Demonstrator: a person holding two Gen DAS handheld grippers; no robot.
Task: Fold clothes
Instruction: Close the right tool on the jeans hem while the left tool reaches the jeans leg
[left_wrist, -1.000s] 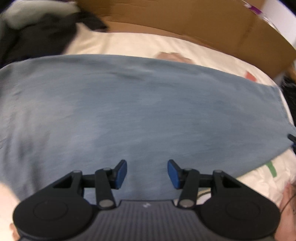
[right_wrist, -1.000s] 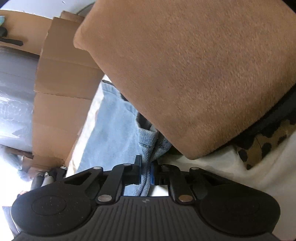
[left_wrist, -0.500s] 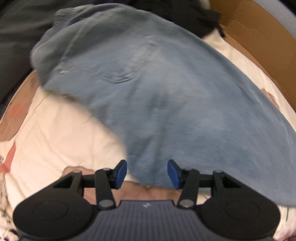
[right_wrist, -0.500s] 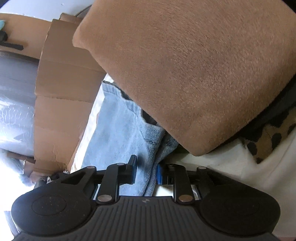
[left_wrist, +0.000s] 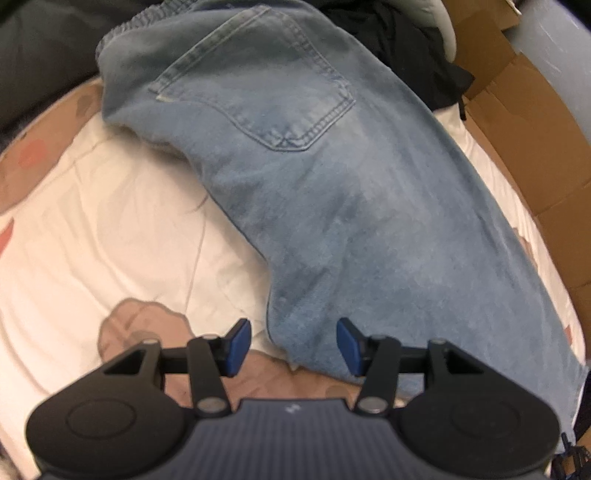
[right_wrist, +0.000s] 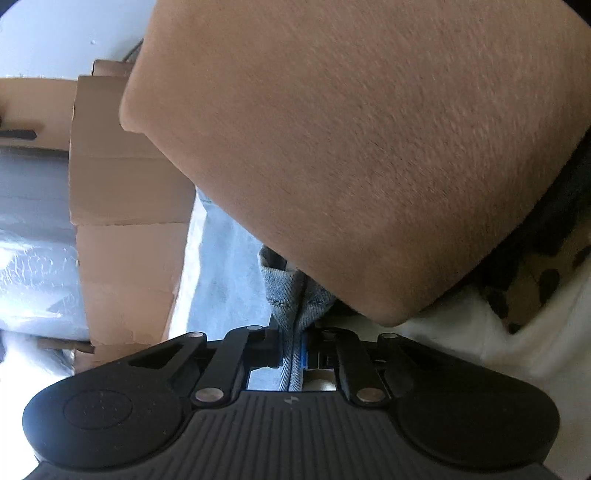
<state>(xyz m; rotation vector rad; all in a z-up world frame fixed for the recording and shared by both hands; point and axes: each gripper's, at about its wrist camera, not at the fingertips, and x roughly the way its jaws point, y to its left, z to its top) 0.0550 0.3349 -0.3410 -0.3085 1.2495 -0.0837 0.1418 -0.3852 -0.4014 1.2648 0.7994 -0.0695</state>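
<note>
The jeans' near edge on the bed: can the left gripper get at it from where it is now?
Probably yes. The left gripper is open, its jaws apart, and the jeans edge lies just between and ahead of them on the white bedding; nothing covers it.

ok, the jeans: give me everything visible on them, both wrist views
The jeans are light blue, faded denim, lying back side up across a cream printed bedspread, a stitched patch pocket and gathered waistband at the far end. They look folded lengthwise, the leg running toward the camera. The left gripper is open over the near edge, pads not pressing. The right gripper is closing on a hemmed denim edge, under a brown cushion.
</note>
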